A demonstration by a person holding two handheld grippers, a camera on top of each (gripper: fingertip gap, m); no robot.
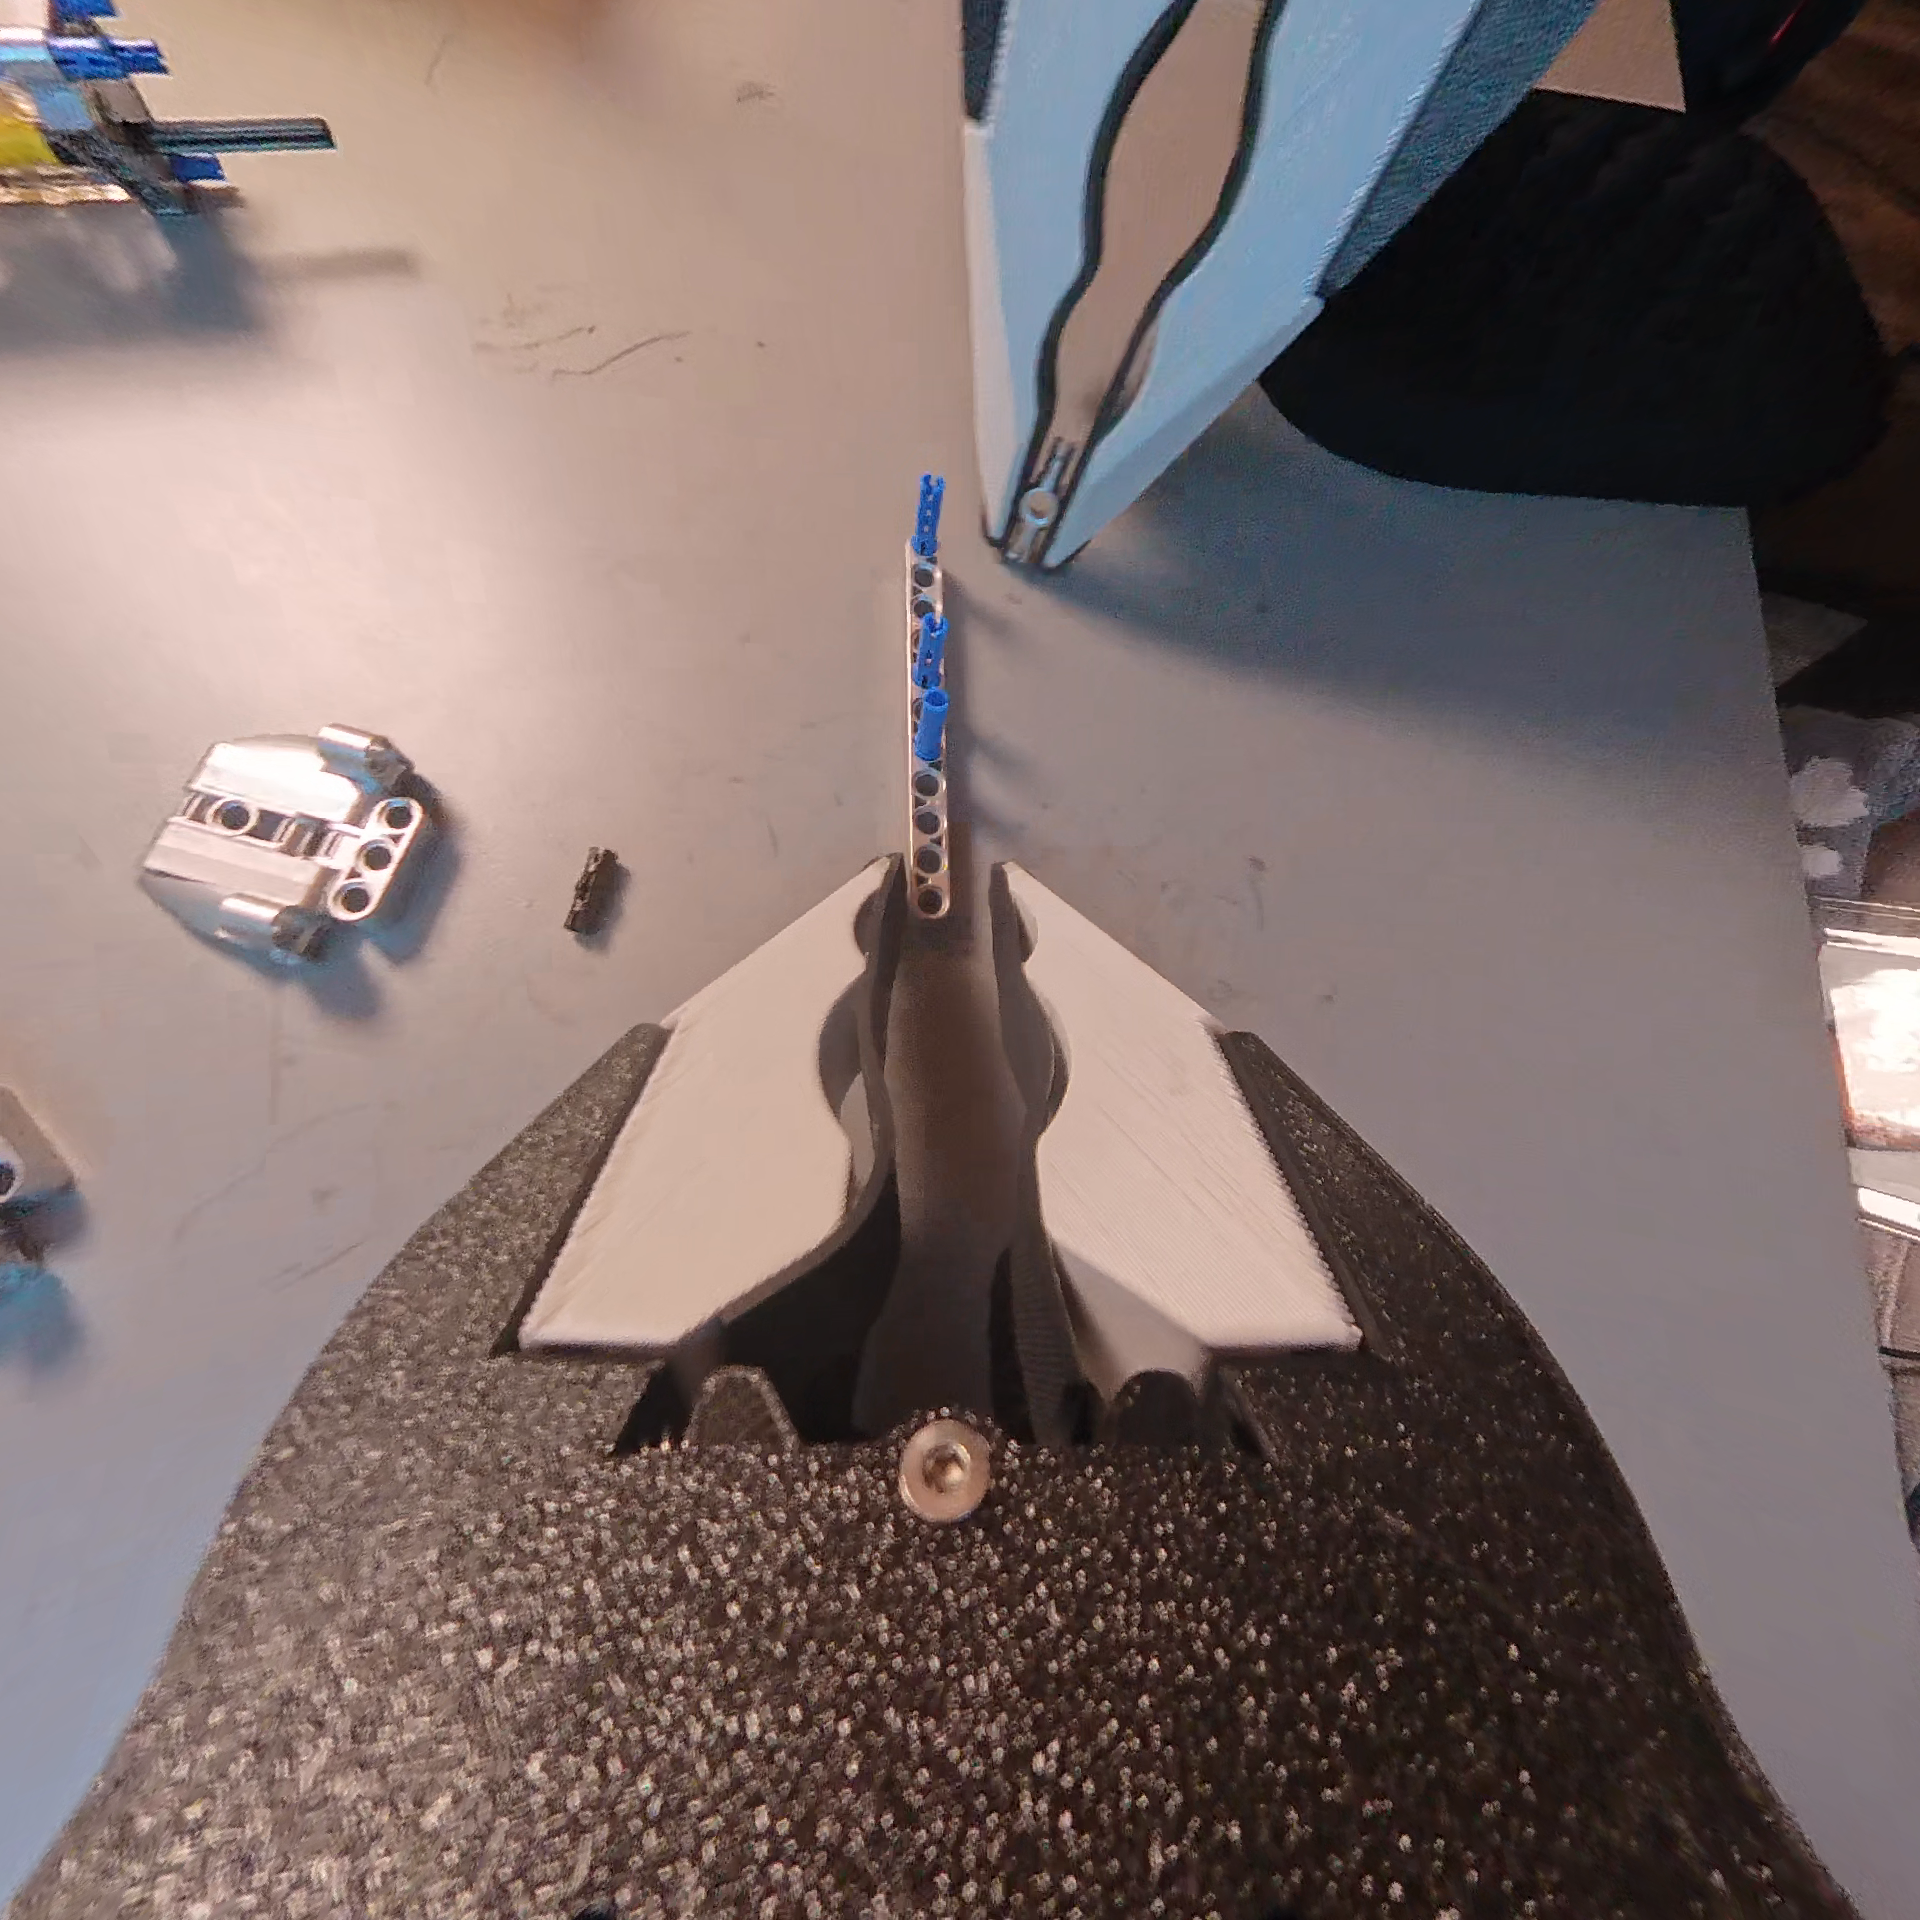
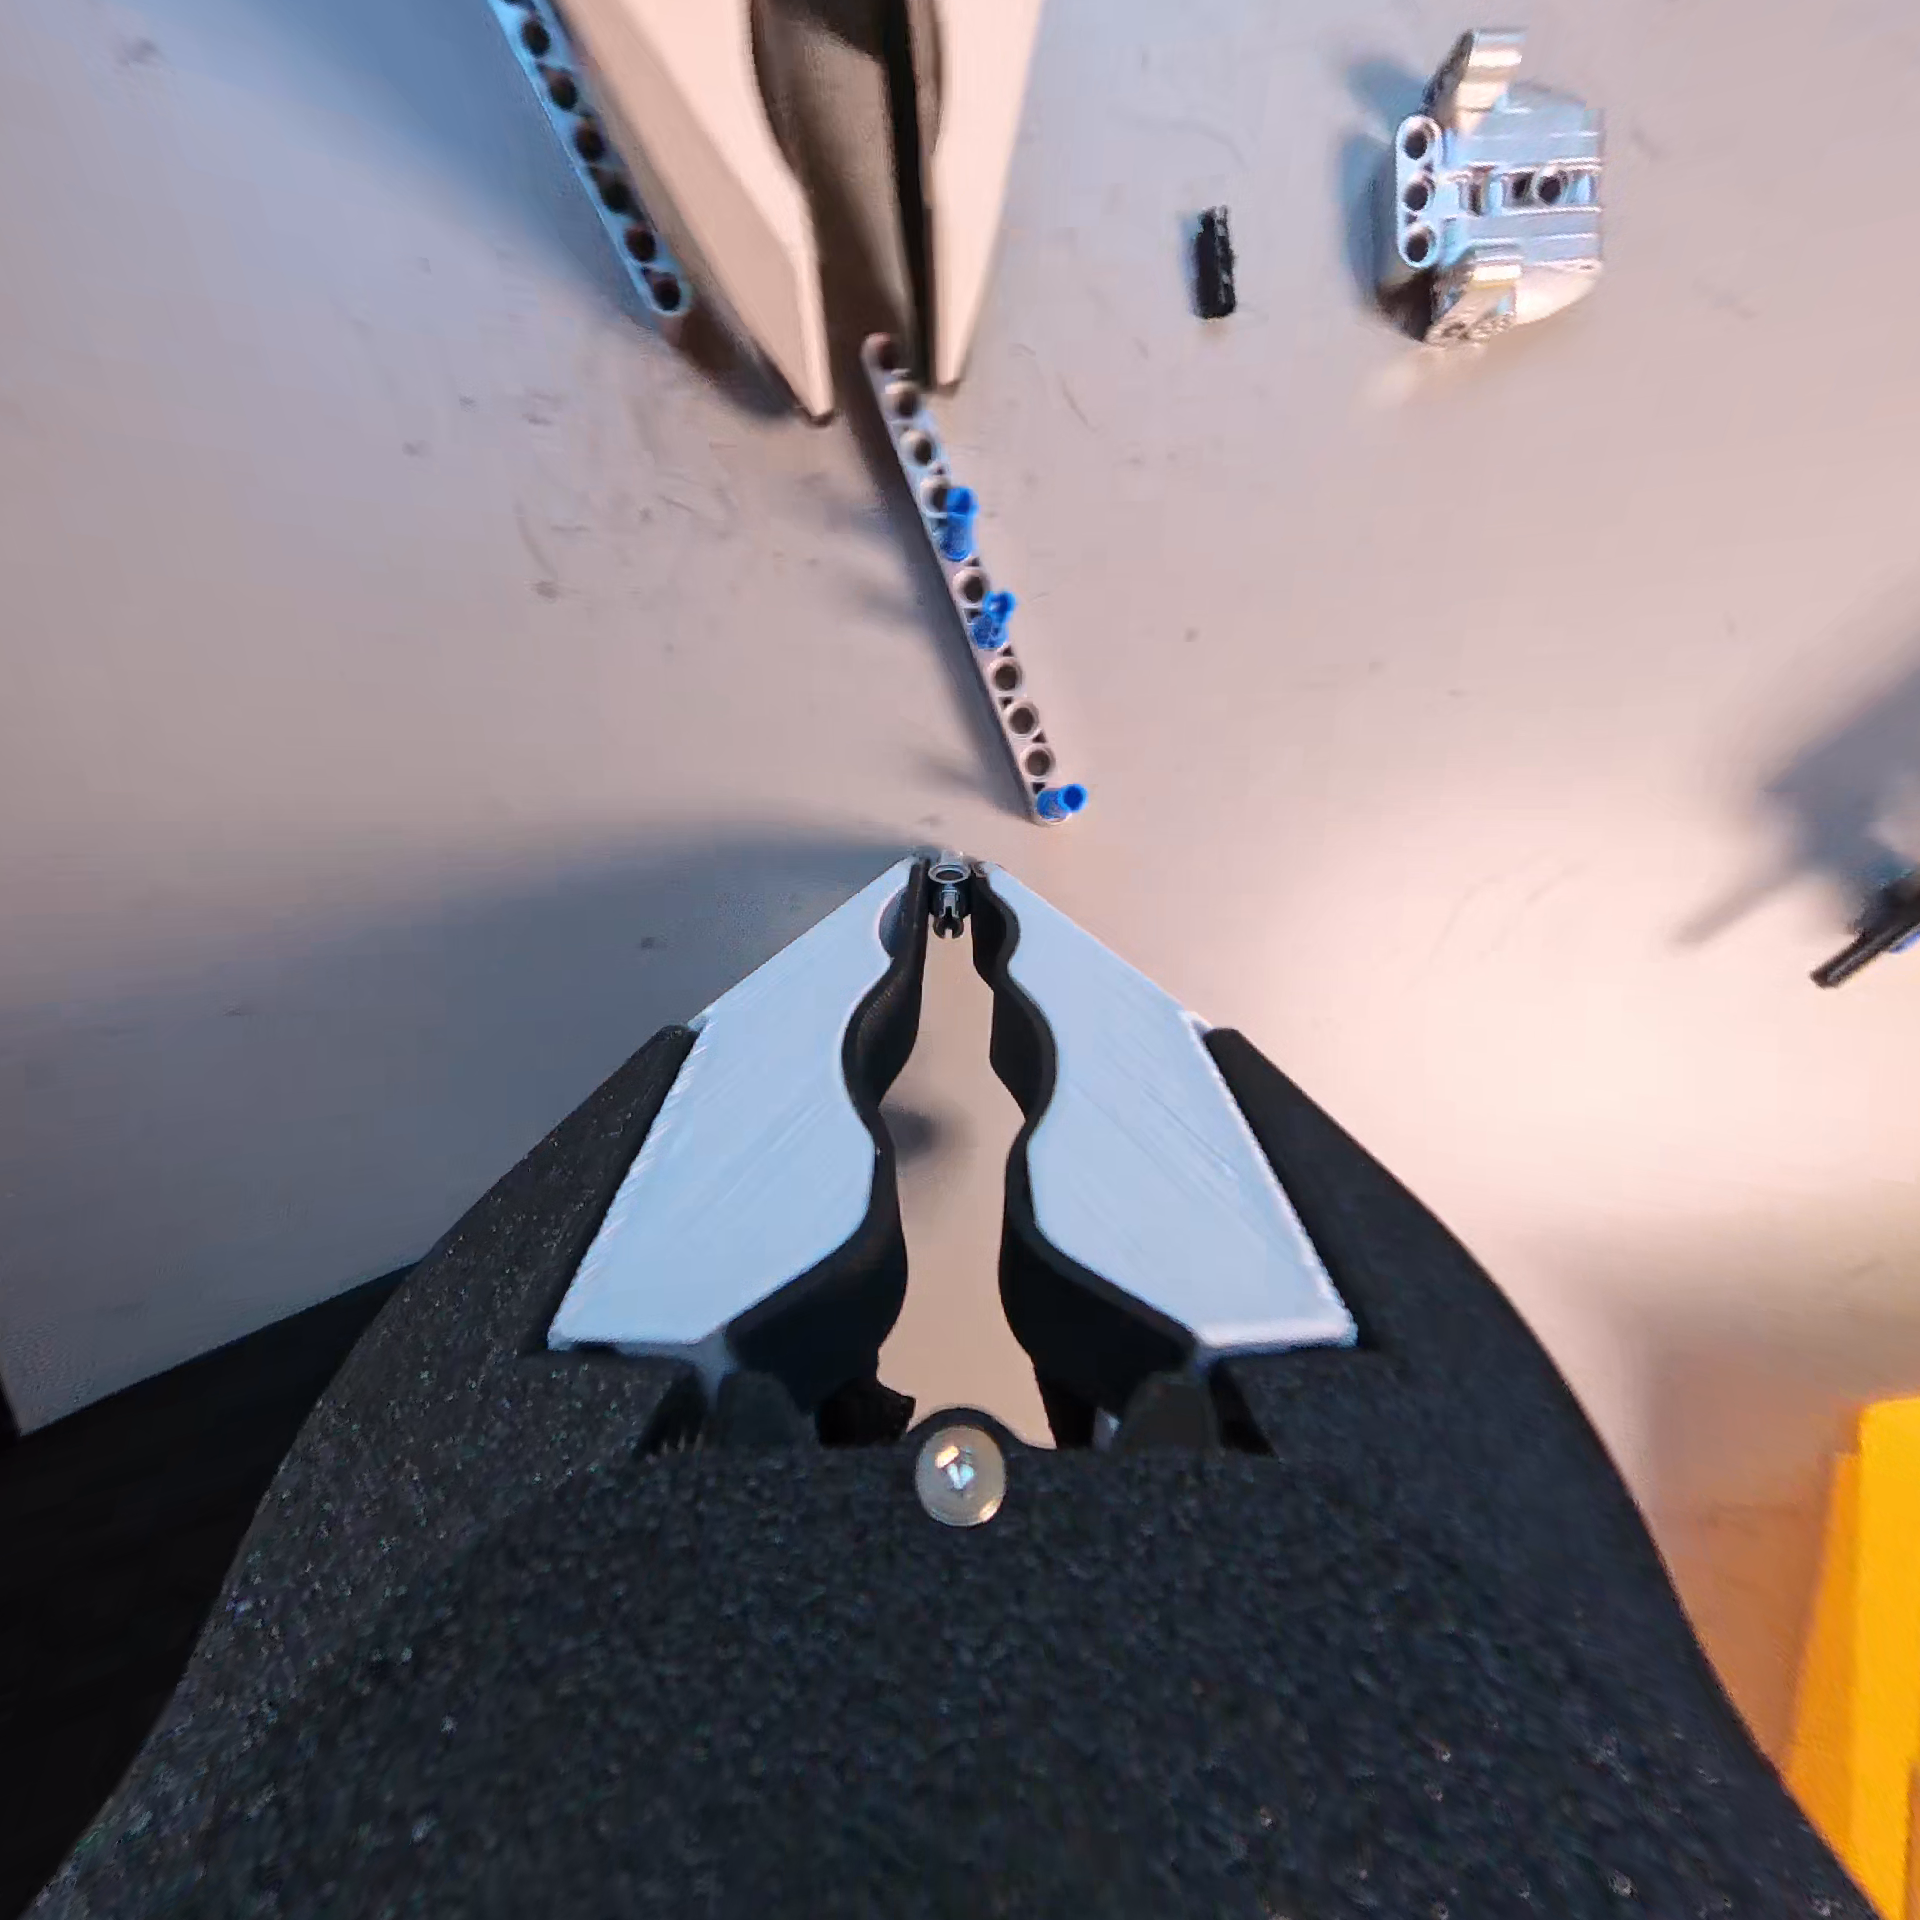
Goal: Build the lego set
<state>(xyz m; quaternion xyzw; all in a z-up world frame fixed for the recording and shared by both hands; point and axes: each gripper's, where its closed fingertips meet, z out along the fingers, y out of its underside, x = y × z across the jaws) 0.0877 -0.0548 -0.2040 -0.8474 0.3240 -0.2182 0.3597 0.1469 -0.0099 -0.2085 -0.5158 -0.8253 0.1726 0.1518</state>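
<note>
Listing the left wrist view from left to right. Far forward-left of the left gripper (image 1: 943,883) lay a blurred blue-and-grey brick assembly (image 1: 114,114) with a dark axle sticking out to its right. Nearer, to the gripper's left, sat a silver-grey panel piece (image 1: 286,836) flat on the grey table (image 1: 623,416), and between it and the fingertips a small black pin (image 1: 594,888). The left gripper's jaws were closed on the near end of a long grey perforated beam (image 1: 927,738), which ran straight ahead of the tips; three blue pins (image 1: 932,717) stood in its holes. Just right of the beam's far end hung the right gripper (image 1: 1029,540), tips almost touching the table.

Right wrist view, same order. Forward-left of the right gripper (image 2: 948,883), a second grey beam (image 2: 603,166) lay beside the left gripper's (image 2: 883,384) outer finger. The held beam (image 2: 966,582) slanted from those fingers toward the right gripper, its near end just ahead and slightly right of the tips. The right gripper's jaws were nearly closed on a small grey pin (image 2: 948,896); contact on both sides looked likely but was hard to confirm. Forward-right lay the black pin (image 2: 1211,262) and the panel piece (image 2: 1486,197); far right, a dark axle end (image 2: 1870,940); near right, a yellow object (image 2: 1860,1662).
</note>
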